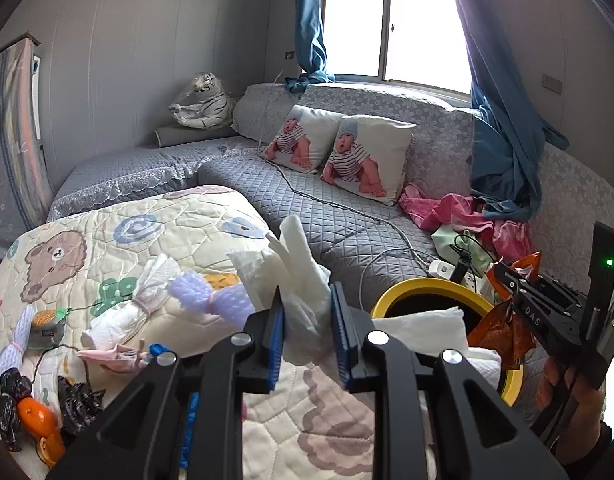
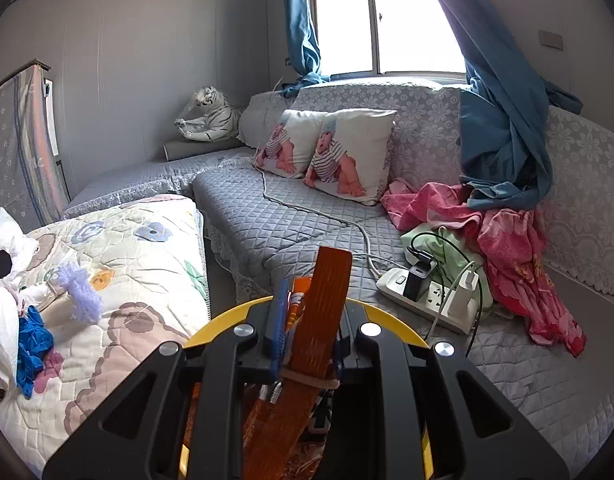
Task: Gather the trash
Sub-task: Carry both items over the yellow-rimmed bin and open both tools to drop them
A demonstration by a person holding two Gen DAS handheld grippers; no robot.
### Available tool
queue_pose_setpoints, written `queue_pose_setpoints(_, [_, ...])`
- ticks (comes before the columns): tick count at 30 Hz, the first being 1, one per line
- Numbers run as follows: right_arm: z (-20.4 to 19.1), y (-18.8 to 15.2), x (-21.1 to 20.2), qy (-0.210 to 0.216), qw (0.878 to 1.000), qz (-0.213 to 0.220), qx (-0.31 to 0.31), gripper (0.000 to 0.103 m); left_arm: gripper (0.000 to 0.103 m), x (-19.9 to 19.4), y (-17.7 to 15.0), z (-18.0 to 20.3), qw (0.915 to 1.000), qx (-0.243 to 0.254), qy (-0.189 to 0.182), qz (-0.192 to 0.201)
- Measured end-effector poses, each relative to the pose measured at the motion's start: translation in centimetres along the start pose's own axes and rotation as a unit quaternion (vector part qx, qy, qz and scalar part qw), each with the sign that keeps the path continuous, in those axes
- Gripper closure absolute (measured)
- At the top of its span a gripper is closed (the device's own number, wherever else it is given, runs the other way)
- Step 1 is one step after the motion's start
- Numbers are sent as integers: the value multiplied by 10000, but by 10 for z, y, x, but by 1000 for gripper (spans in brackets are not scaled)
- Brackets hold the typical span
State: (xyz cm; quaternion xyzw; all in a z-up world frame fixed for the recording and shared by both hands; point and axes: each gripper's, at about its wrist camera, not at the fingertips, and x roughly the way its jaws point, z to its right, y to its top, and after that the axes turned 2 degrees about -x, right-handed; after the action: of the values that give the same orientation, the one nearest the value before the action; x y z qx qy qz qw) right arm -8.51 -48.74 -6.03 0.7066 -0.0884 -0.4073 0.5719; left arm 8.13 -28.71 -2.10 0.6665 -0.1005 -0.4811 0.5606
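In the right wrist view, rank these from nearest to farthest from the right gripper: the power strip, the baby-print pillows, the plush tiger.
From the right gripper, shut on the orange wrapper:
1. Power strip, just right of it on the grey sofa seat.
2. Baby-print pillows, farther back against the backrest.
3. Plush tiger, far left corner by the wall.

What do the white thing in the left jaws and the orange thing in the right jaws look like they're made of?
White wad: likely tissue paper, matte, soft and crumpled. Orange wrapper: probably thin plastic film, glossy, translucent and creased.
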Motion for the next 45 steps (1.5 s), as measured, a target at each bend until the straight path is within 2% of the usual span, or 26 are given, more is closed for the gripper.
queue_pose_setpoints(7, [10, -3, 12, -579, 9983, -22, -101, 85, 82, 39, 3, 41, 9993, 293, -221, -103])
queue_pose_setpoints(12, [26, -2, 26, -764, 9969, -188, 53, 85, 82, 67, -2, 63, 9978, 488, -374, -236])
queue_pose_setpoints(19, [42, -9, 41, -633, 9965, -470, 287, 83, 81, 102, -15, 76, 9959, 459, -483, -608])
queue_pose_setpoints(22, [44, -10, 44, -659, 9962, -500, 268, 83, 79, 108, -19, 78, 9954, 450, -543, -642])
queue_pose_setpoints(25, [46, -10, 46, -630, 9960, -538, 344, 80, 71, 110, -21, 81, 9954, 509, -523, -617])
queue_pose_setpoints(29, [49, -9, 46, -718, 9952, -570, 348, 67, 44, 107, -22, 75, 9962, 310, -565, -589])
queue_pose_setpoints(31, [51, -9, 45, -782, 9948, -529, 393, 62, 43, 103, -21, 69, 9967, 159, -565, -554])
queue_pose_setpoints(39, [60, -7, 29, -644, 9947, -420, 678, 59, 43, 78, -8, 31, 9986, -355, -276, -292])
queue_pose_setpoints(42, [51, -5, 15, -493, 9968, -212, 594, 57, 43, 58, -3, 6, 9984, -567, -6, -34])
queue_pose_setpoints(45, [35, -2, 0, -162, 9988, 11, 453, 54, 43, 29, 0, -24, 9963, -715, 395, 267])
